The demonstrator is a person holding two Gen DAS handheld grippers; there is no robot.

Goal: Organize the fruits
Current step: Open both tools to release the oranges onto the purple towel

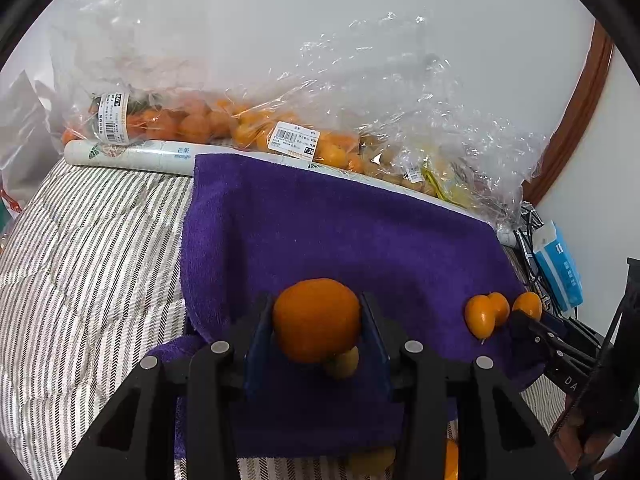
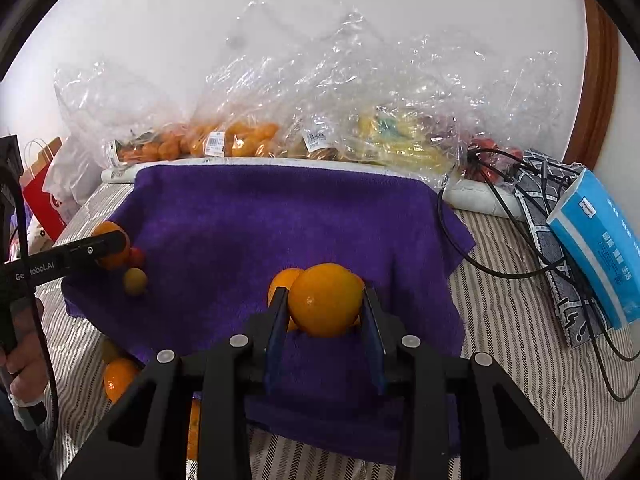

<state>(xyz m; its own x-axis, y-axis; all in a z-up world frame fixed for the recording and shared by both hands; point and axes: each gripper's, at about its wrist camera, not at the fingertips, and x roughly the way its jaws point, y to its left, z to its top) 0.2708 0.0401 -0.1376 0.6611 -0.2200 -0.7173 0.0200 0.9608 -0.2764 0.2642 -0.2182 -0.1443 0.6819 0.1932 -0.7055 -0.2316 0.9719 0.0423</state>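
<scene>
A purple towel (image 1: pixel 340 232) lies spread over striped bedding. My left gripper (image 1: pixel 317 308) is shut on a dark orange mandarin (image 1: pixel 316 320) just above the towel's near part, and a small yellow-green fruit (image 1: pixel 342 364) sits right beneath it. In the right wrist view the left gripper (image 2: pixel 114 248) holds that mandarin (image 2: pixel 108 230) at the towel's left edge, beside a small red fruit (image 2: pixel 137 257) and the yellow-green fruit (image 2: pixel 135 280). My right gripper (image 2: pixel 324 296) is shut on a yellow-orange fruit (image 2: pixel 326 300). Another orange fruit (image 2: pixel 285 280) rests on the towel just behind it.
Clear plastic bags of oranges (image 2: pixel 224 140) and yellow fruit (image 2: pixel 392 140) line the wall behind a white carton (image 1: pixel 128 154). A blue tissue pack (image 2: pixel 596 240) and black cables (image 2: pixel 480 240) lie right. An orange (image 2: pixel 120 376) sits on the bedding front left; a red paper bag (image 2: pixel 42 196) stands far left.
</scene>
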